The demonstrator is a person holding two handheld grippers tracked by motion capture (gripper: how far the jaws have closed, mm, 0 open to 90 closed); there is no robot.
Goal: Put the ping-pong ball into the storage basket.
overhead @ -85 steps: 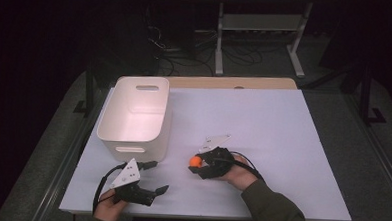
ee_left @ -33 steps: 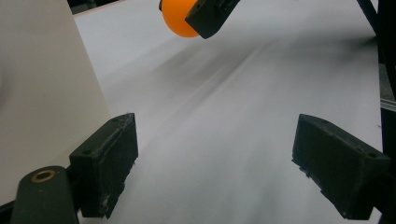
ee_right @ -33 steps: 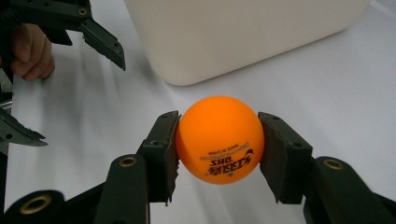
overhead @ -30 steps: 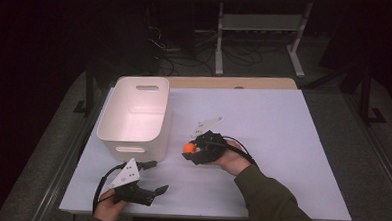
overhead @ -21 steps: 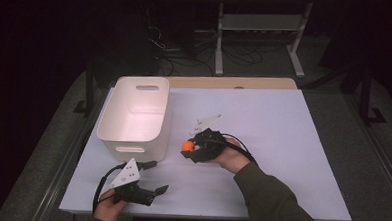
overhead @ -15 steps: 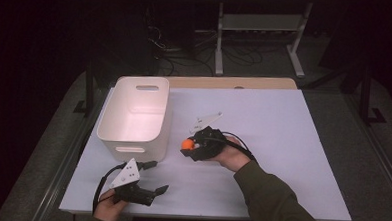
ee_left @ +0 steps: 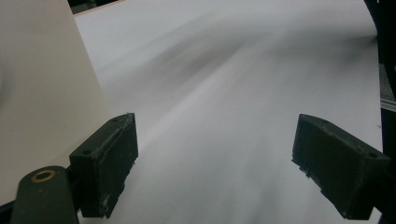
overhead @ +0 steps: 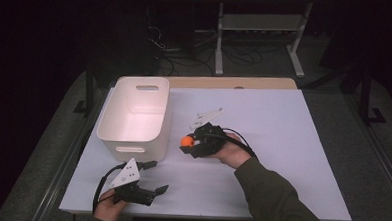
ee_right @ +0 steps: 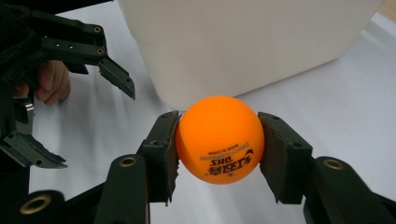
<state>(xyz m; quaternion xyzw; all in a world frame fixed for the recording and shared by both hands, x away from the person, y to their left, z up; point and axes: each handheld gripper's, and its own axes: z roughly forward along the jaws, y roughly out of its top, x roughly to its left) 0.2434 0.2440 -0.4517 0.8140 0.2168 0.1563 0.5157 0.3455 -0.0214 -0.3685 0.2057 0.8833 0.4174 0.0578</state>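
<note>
Your right gripper (overhead: 190,143) has its fingers (ee_right: 161,154) clamped on an orange ball (ee_right: 219,140), one pad pressing each side, so the ball sits squarely between them with its printed lettering facing down toward you in the right gripper view. In the high view that ball (overhead: 186,140) shows as an orange spot at the tip of the gripper, lifted off the white counter (overhead: 282,144) and just beside the near right corner of the white bin (overhead: 136,115). Straight ahead of your right fingers, past the ball, stands the pale wall of the bin (ee_right: 252,42), close but not touching the ball. Your left gripper (overhead: 151,176) rests low at the near edge of the counter, in front of the bin's near wall, with its fingers (ee_left: 105,170) spread wide and nothing between them but bare counter (ee_left: 224,140); the bin's side (ee_left: 42,102) stands just beside the left-hand finger in the left gripper view. From your right fingers, the left gripper (ee_right: 79,93) appears off to the left, well apart from the ball, its jaws gaping.
</note>
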